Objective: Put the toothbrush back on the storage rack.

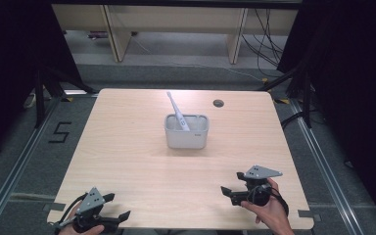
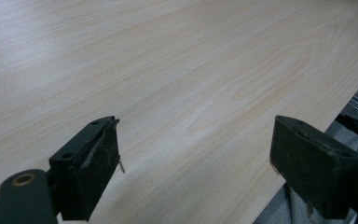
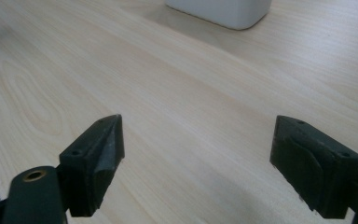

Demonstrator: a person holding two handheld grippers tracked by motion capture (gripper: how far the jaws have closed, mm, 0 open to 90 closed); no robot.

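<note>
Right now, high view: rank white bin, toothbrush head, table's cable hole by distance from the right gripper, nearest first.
From the right gripper:
1. White bin, table centre, ahead and to its left.
2. Cable hole, near the far edge.
3. Toothbrush head, sticking up out of the bin, leaning toward the far left.

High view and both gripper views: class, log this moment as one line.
left gripper: open, empty | right gripper: open, empty | toothbrush: leaning in white holder | table: holder mid-table
</note>
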